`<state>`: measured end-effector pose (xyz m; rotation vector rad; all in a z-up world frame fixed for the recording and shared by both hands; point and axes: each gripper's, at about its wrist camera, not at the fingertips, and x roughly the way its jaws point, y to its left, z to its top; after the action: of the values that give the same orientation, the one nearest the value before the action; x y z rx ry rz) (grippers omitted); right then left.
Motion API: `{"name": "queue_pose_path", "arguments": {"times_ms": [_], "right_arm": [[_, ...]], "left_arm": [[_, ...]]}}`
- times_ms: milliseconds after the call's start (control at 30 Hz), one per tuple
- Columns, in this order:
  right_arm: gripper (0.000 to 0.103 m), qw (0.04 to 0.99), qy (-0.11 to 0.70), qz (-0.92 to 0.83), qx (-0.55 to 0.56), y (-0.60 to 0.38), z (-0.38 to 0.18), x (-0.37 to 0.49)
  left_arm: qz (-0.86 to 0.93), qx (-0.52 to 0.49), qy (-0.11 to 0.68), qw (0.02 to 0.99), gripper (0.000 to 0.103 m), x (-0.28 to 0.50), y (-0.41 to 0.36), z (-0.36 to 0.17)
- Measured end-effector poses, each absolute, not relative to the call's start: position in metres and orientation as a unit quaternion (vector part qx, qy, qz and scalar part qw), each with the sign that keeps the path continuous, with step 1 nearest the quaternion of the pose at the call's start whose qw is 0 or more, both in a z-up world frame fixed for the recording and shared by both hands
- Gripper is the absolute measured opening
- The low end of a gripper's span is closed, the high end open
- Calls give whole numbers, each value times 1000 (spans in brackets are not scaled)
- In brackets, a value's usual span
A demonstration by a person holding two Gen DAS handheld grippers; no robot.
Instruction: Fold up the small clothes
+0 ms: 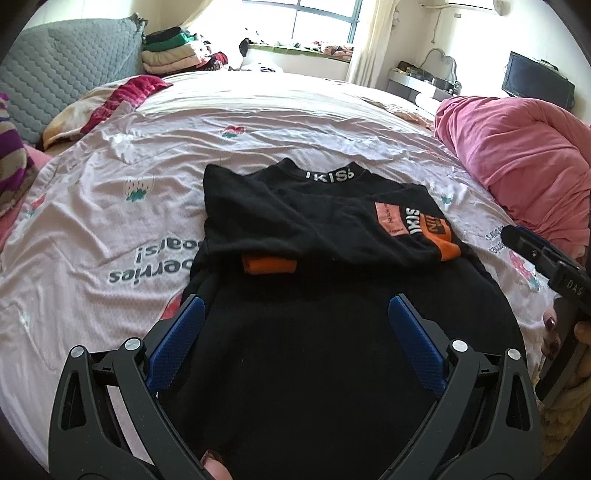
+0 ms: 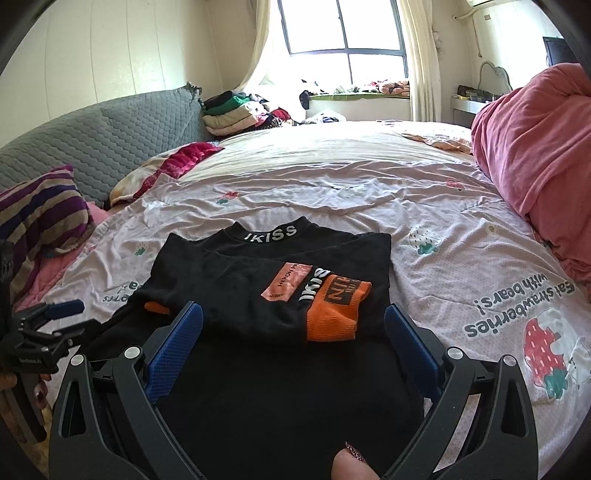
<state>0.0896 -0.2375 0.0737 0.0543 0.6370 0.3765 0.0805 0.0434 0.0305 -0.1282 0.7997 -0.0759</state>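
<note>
**Shirt lies on the bed, both sleeves folded across, with open grippers above its hem**

Shirt (image 1: 314, 229) in black, its collar lettered in white, lies flat on a bed under a pale pink sheet (image 1: 110, 206) printed with strawberries and dark lettering. The collar points toward the window (image 2: 343, 26) at the far end of the room; the hem is nearest the cameras. Both sleeves are folded across the chest, so that one orange cuff (image 2: 332, 317) with a pink label beside it lies on top toward the right, and another orange cuff (image 1: 269, 266) shows from under the fold on the left.

The left gripper (image 1: 295, 332) hangs over the lower left part of the shirt, its blue-padded jaws spread wide with only black cloth visible between them and nothing clamped. The right gripper (image 2: 293, 339) is over the lower right part, jaws likewise wide apart and holding nothing. Whether either gripper touches the cloth cannot be told. Each gripper shows at the edge of the other's view, along with fingers with dark red nails on its handle.

A pink quilt (image 2: 535, 147) is heaped along the right side of the bed. A grey quilted headboard (image 2: 110, 133), a striped pillow (image 2: 40, 214) and a stack of folded clothes (image 2: 232, 114) are on the left.
</note>
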Motion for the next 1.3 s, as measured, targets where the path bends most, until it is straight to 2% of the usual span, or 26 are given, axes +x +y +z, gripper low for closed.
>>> {"name": "queue_pose_path", "arguments": {"times_ms": [400,1300], "right_arm": [[98,929,319,184,34,-245,68,74],[98,900,399,169,44,-283,34,24]], "left_arm": [[-14,-76,401,913,93,61,57,20],[36,-102,459,882,93,9,105,-21]]}}
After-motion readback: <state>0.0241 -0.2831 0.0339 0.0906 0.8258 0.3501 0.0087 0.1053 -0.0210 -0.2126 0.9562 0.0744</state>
